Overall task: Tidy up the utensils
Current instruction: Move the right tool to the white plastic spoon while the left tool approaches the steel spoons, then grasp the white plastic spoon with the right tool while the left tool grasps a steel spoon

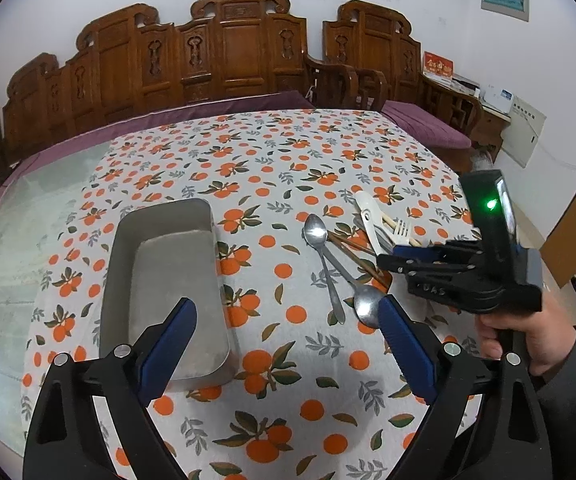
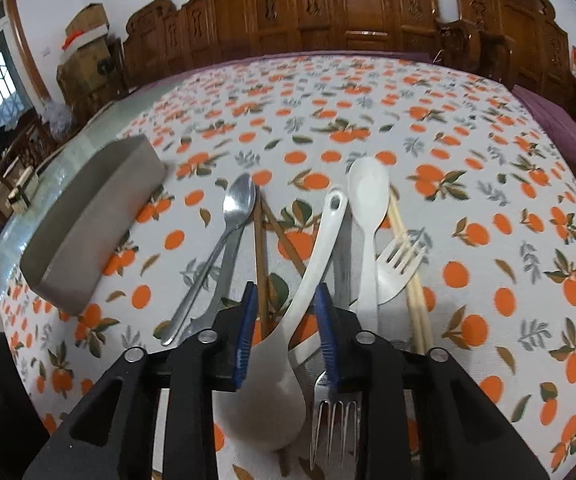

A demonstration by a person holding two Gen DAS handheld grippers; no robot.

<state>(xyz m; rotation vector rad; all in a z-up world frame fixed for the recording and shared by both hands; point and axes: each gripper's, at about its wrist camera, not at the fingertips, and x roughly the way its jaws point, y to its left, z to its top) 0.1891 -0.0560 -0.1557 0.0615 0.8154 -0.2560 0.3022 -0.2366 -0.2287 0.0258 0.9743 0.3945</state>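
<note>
An empty grey metal tray (image 1: 167,280) lies on the orange-print tablecloth, also at the left of the right wrist view (image 2: 91,220). To its right is a pile of utensils: two metal spoons (image 1: 316,236), brown chopsticks (image 2: 261,248), a white ladle (image 2: 312,256), a white spoon (image 2: 368,200), a white fork (image 2: 398,264), pale chopsticks (image 2: 412,280) and a metal fork (image 2: 334,420). My left gripper (image 1: 288,320) is open and empty, between tray and pile. My right gripper (image 2: 285,300) is low over the pile, its jaws partly open on either side of the ladle's handle; it also shows in the left wrist view (image 1: 398,254).
The tablecloth (image 1: 279,168) covers part of a glass table whose bare glass (image 1: 39,200) shows at the left. Carved wooden benches (image 1: 223,48) with purple cushions stand behind the table. A window and boxes are at the far left in the right wrist view.
</note>
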